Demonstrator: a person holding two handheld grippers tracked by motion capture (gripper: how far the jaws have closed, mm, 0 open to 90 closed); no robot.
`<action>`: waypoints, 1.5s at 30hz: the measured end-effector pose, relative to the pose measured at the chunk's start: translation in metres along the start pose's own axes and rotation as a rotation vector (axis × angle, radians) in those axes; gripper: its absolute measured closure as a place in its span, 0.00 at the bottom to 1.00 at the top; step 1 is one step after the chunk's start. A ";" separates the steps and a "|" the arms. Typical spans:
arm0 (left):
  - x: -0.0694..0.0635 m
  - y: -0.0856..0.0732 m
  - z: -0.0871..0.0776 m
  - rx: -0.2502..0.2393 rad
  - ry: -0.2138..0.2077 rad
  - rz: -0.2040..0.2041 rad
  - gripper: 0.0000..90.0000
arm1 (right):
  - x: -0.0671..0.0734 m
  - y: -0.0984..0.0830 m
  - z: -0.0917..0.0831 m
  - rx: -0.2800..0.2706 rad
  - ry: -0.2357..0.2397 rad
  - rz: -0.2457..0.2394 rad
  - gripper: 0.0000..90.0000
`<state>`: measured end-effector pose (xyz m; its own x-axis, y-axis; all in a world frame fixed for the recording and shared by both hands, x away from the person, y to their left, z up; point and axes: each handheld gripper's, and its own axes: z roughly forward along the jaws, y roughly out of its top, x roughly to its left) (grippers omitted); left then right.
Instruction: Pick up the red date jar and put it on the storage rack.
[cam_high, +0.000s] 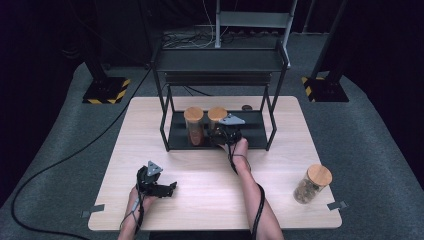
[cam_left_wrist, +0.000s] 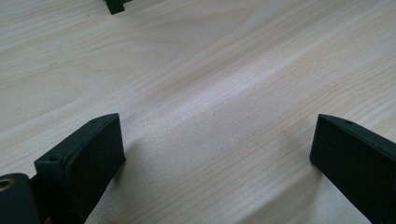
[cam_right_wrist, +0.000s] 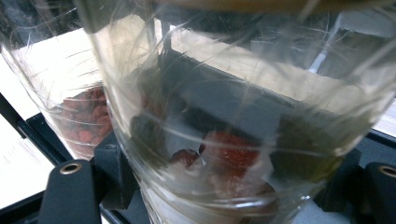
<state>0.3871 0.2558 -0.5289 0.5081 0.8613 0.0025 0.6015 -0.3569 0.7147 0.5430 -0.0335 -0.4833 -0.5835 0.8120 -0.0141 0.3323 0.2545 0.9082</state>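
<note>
Two glass jars with wooden lids stand on the lower shelf of a black metal rack (cam_high: 252, 131). My right gripper (cam_high: 223, 134) reaches into that shelf and is shut on the right-hand jar (cam_high: 217, 116). In the right gripper view this jar (cam_right_wrist: 233, 93) sits between the jaws of the right gripper (cam_right_wrist: 224, 179), with red and dark dried pieces at its bottom. The neighbouring jar (cam_high: 194, 127) of red berries (cam_right_wrist: 81, 121) stands just to the left. My left gripper (cam_high: 169, 188) rests low over the table's near left, open (cam_left_wrist: 217, 123), with bare wood between its jaws.
A third lidded jar (cam_high: 312, 182) stands near the front right corner of the wooden table (cam_high: 150, 125). The rack's top shelf (cam_high: 220, 60) overhangs the lower one. A small dark round thing (cam_high: 246, 107) lies behind the rack. Cables trail from both grippers.
</note>
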 end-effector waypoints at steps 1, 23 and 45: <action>0.000 0.000 0.000 0.000 0.000 0.000 0.03 | 0.000 0.000 0.000 -0.002 0.003 0.004 0.27; 0.000 0.000 0.000 0.000 0.000 0.000 0.03 | -0.002 0.000 0.003 0.001 0.020 0.016 0.27; 0.000 0.000 0.000 0.000 0.000 0.001 0.03 | 0.000 0.000 0.002 0.006 0.009 0.020 0.27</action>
<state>0.3871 0.2558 -0.5290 0.5084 0.8611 0.0029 0.6010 -0.3573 0.7149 0.5449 -0.0322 -0.4838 -0.5831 0.8124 0.0076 0.3486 0.2418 0.9055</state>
